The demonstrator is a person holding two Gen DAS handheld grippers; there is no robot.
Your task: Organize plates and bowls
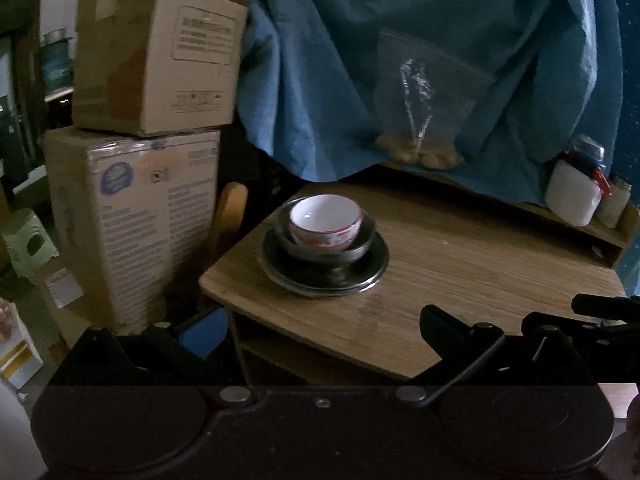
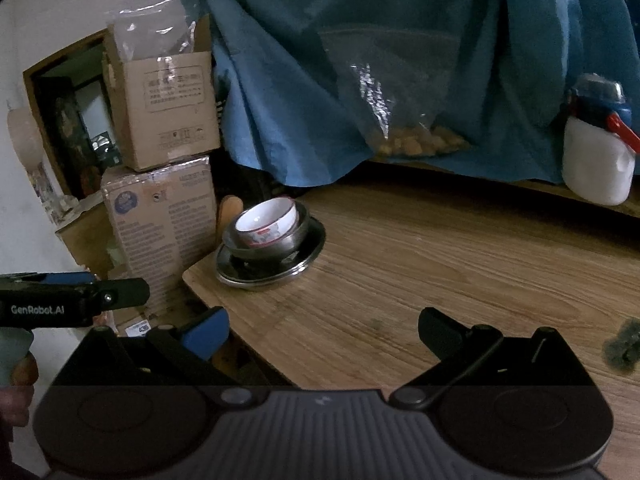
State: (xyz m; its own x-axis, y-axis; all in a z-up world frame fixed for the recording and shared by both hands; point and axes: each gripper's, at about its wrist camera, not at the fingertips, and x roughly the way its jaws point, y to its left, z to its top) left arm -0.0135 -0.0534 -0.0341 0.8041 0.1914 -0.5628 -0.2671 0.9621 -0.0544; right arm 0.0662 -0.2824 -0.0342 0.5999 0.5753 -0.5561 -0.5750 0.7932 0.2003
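A white bowl with red pattern [image 1: 325,216] [image 2: 267,220] sits nested in a dark metal bowl [image 1: 328,250] [image 2: 290,242], which rests on stacked dark metal plates [image 1: 360,272] [image 2: 312,252] near the left corner of the wooden table [image 1: 460,264] [image 2: 420,260]. My left gripper [image 1: 320,330] stands open and holds nothing, well short of the stack. My right gripper [image 2: 322,332] is open too, with nothing between its fingers, over the table's front part. The left gripper also shows at the left edge of the right wrist view [image 2: 72,300].
Two cardboard boxes [image 1: 136,160] [image 2: 160,152] are stacked left of the table. Blue cloth [image 1: 400,40] [image 2: 400,40] hangs behind, with a clear bag of nuts [image 1: 424,120] [image 2: 404,120]. A white jar [image 1: 574,196] [image 2: 598,160] stands on a low shelf at the back right.
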